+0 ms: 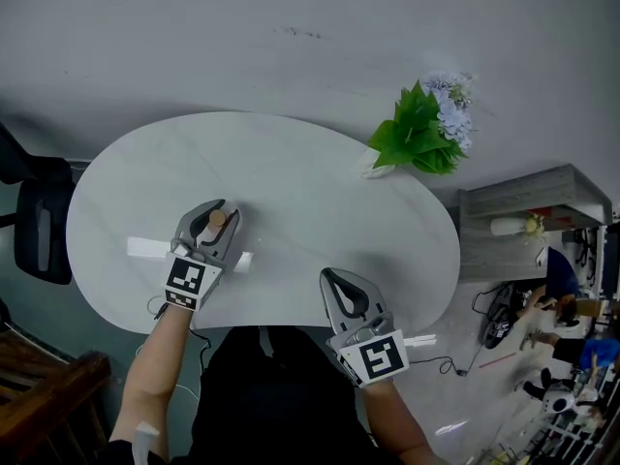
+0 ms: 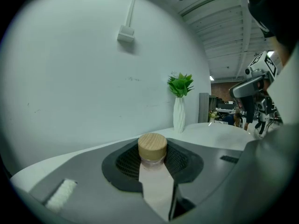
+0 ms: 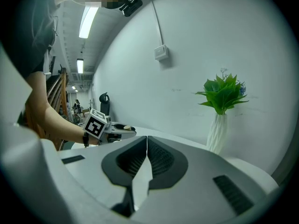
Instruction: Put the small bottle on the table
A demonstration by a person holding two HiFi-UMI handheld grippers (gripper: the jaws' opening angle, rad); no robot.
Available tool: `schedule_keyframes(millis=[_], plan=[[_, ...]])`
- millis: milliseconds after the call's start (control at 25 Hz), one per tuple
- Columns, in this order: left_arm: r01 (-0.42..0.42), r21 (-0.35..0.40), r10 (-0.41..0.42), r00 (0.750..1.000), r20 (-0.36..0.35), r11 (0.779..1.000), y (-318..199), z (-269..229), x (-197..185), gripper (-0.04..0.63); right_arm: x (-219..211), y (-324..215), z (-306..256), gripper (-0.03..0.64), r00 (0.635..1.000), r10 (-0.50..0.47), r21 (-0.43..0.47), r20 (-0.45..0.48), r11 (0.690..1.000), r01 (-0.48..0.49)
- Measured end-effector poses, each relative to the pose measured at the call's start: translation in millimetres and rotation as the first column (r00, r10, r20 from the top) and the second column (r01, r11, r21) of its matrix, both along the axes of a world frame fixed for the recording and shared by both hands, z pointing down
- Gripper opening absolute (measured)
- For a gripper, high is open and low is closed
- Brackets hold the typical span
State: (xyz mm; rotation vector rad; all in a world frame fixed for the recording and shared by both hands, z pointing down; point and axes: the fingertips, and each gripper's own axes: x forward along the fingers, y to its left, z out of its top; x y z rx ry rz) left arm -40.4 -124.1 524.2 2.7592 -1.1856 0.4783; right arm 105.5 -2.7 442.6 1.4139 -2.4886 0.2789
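Observation:
A small clear bottle (image 2: 156, 183) with a round wooden cap (image 2: 152, 147) stands upright between the jaws of my left gripper (image 1: 215, 211), which is shut on its body just below the cap. In the head view the cap (image 1: 216, 219) shows over the left part of the white oval table (image 1: 291, 177). Whether the bottle's base touches the table is hidden. My right gripper (image 1: 331, 277) hovers at the table's near edge, shut, its jaws (image 3: 146, 140) meeting with nothing between them. The left gripper (image 3: 114, 129) also shows in the right gripper view.
A white ribbed vase with green leaves and pale flowers (image 1: 424, 129) stands at the table's far right edge. A black chair (image 1: 39, 229) is at the left, dark wooden furniture (image 1: 48, 386) at the lower left, and a grey shelf (image 1: 533, 197) at the right.

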Motion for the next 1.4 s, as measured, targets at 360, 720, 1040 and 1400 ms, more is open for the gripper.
schedule_keyframes(millis=[360, 720, 1040, 1400], plan=[[0.010, -0.005, -0.010, 1.000, 0.011, 1.000, -17.3, 19.2, 5.9, 0.110, -3.4, -4.0, 9.1, 0.006, 1.000, -0.010, -0.024, -0.010, 1.000, 0.010], [0.000, 0.003, 0.000, 1.000, 0.012, 1.000, -29.3, 31.7, 8.6, 0.110, -2.4, -7.6, 19.2, 0.006, 1.000, 0.002, -0.053, -0.018, 0.999, -0.003], [0.002, 0.004, -0.002, 1.000, -0.002, 1.000, -39.8, 40.8, 11.9, 0.110, -5.4, -9.4, 25.7, 0.006, 1.000, 0.008, -0.072, -0.022, 0.997, -0.009], [0.010, -0.004, -0.010, 1.000, -0.011, 1.000, -43.0, 50.3, 13.4, 0.110, -3.9, -11.6, 32.1, 0.006, 0.999, 0.012, -0.088, -0.037, 0.996, -0.016]])
